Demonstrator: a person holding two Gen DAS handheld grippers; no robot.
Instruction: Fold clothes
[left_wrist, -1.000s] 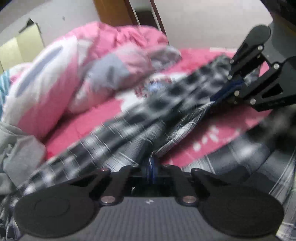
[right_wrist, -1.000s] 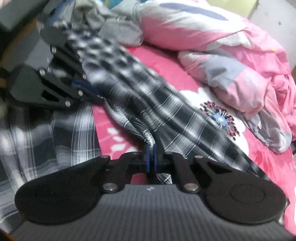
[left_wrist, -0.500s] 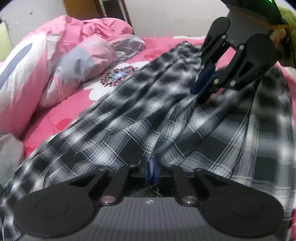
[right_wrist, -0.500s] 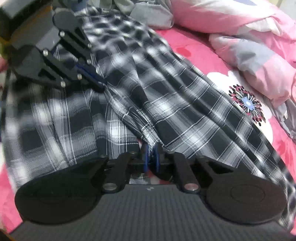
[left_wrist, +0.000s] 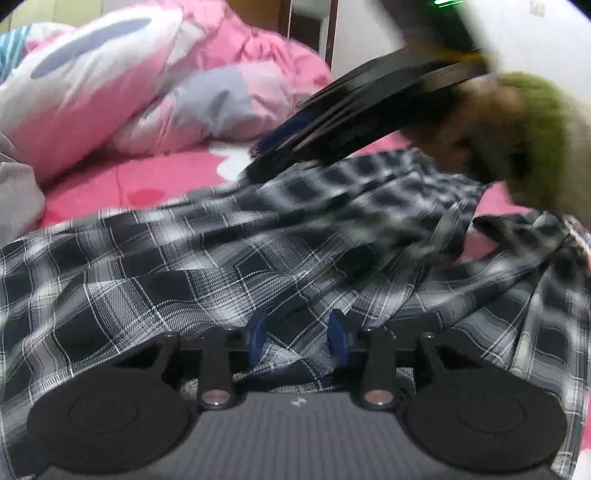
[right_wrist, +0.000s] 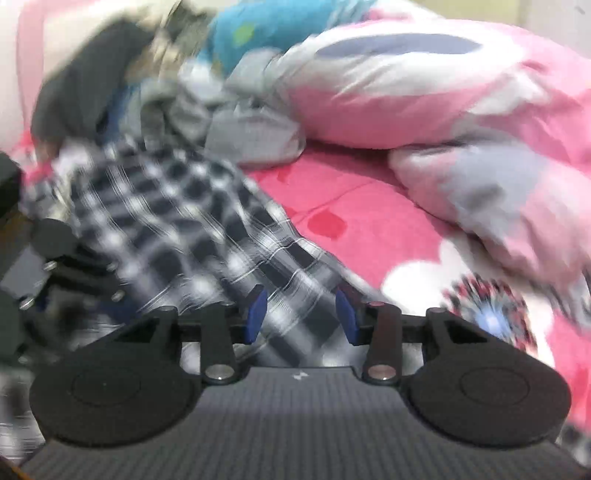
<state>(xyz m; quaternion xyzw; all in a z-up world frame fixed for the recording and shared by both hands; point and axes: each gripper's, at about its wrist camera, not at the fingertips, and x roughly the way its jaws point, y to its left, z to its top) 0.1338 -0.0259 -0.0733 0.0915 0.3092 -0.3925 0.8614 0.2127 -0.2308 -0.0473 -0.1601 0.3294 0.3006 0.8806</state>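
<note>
Left wrist view: left tool (left_wrist: 297, 339) spread wide, gripping nothing, low over plaid garment (left_wrist: 192, 273) lying rumpled in overlapping layers on pink bed sheet (left_wrist: 147, 177). Right tool (right_wrist: 302, 314) likewise agape and empty, plaid beneath. Judged mid-fold, cloth laid down; next likely calls for pinching an edge, hem unclear through blur. Pink quilt (left_wrist: 110, 74) bunched at 11 o'clock; grey clothes (right_wrist: 251, 129) heaped at 12 in right view.

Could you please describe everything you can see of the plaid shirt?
The plaid shirt is thin woven fabric in black, grey and white checks, lying rumpled in loose folds on the pink bedsheet. Both tools are open: the left tool sits just over its cloth, the right tool above its blurred far part.
</note>
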